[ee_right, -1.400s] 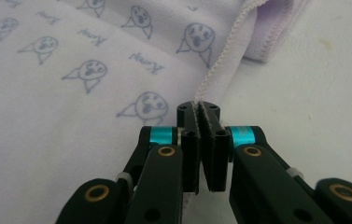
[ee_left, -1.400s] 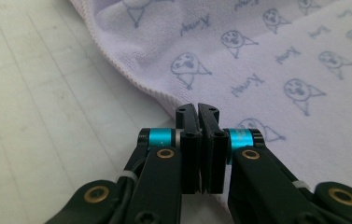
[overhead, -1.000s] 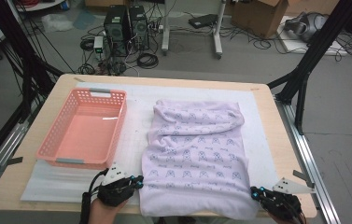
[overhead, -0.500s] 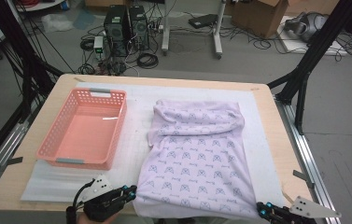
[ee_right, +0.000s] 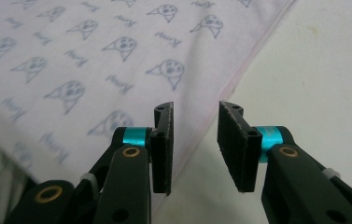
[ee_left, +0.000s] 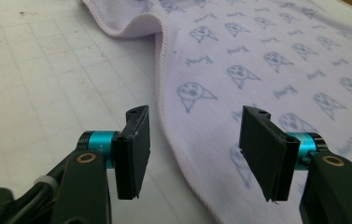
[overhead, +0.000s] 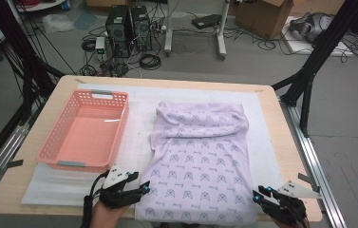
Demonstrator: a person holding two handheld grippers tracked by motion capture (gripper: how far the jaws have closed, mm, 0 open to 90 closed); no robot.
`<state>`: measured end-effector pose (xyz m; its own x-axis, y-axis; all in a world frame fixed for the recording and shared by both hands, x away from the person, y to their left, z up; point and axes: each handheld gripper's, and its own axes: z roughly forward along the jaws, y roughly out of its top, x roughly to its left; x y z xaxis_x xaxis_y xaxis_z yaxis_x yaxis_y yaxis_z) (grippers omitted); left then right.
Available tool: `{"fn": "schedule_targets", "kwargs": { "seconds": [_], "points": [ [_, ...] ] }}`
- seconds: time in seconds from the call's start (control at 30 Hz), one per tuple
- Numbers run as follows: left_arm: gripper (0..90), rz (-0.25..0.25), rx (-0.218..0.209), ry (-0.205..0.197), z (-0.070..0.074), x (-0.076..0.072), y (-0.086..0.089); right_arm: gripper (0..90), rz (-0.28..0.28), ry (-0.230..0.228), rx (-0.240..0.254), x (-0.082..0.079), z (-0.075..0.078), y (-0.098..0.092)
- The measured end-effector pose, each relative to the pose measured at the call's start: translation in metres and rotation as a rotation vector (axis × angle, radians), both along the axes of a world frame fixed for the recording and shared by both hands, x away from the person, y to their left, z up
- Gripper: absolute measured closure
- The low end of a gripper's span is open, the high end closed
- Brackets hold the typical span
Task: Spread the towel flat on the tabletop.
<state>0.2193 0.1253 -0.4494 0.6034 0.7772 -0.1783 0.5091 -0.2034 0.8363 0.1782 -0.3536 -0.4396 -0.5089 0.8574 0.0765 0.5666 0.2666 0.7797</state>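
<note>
A pale lilac cloth (overhead: 200, 156) with a small printed pattern lies spread on the white mat (overhead: 143, 109); its far end is folded over. My left gripper (overhead: 144, 186) is at its near left corner and my right gripper (overhead: 258, 194) at its near right corner. The left gripper (ee_left: 194, 154) has just been opening. The cloth's hemmed edge (ee_left: 164, 79) lies loose under the gap, and neither pad presses on it. The right gripper (ee_right: 194, 149) has also just been opening, its narrower gap over the cloth's (ee_right: 94, 60) side edge and the mat.
A pink plastic basket (overhead: 84, 137) stands on the mat left of the cloth, with nothing in it. The wooden table's near edge (overhead: 48, 211) runs just behind both grippers. Black frame posts flank the table, and computer towers and cables sit on the floor beyond.
Both grippers were shut on the cloth's near corners and drew them toward the near edge. Now both stand open, the corners are let go, and both hands have come slightly forward again.
</note>
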Motion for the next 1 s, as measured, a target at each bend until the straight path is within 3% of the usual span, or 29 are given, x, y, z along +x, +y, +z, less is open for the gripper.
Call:
{"fn": "schedule_targets", "kwargs": {
  "seconds": [0.13, 0.17, 0.2, 0.27, 0.3, 0.37, 0.47, 0.57, 0.93, 0.97, 1.0],
  "points": [
    [51.3, 0.012, 0.031, 0.055, -0.004, 0.013, -0.007, 64.5, -0.015, 0.018, -0.047, 0.022, -0.004, 0.012],
    [53.6, 0.015, 0.042, 0.049, -0.003, 0.013, -0.008, 65.0, -0.018, 0.022, -0.062, 0.026, -0.006, 0.014],
    [61.0, 0.017, 0.063, 0.044, -0.003, 0.013, -0.009, 66.5, -0.025, 0.027, -0.058, 0.029, -0.008, 0.015],
    [79.3, 0.007, 0.089, 0.032, -0.003, 0.010, -0.010, 82.5, -0.038, 0.038, -0.041, 0.031, -0.007, 0.013],
    [86.7, 0.003, 0.098, 0.026, -0.003, 0.009, -0.010, 85.6, -0.018, 0.045, -0.031, 0.031, -0.007, 0.012],
    [87.8, 0.003, 0.086, 0.026, -0.003, 0.005, -0.008, 86.8, -0.008, 0.033, -0.052, 0.029, -0.007, 0.013],
    [88.1, 0.002, 0.033, 0.035, -0.006, -0.005, 0.001, 87.1, 0.005, 0.033, -0.047, 0.023, -0.006, 0.009],
    [88.1, -0.024, 0.000, 0.055, -0.006, -0.017, 0.008, 87.1, 0.015, 0.034, -0.017, 0.014, -0.005, 0.003],
    [86.8, -0.107, -0.085, 0.057, -0.002, -0.062, 0.021, 86.9, 0.084, 0.026, 0.061, -0.036, 0.006, -0.014],
    [81.8, -0.099, -0.081, 0.048, -0.002, -0.061, 0.021, 85.1, 0.084, 0.021, 0.063, -0.039, 0.007, -0.015],
    [70.2, -0.086, -0.081, 0.046, -0.002, -0.059, 0.021, 81.1, 0.077, 0.021, 0.067, -0.039, 0.006, -0.015]
  ]
}}
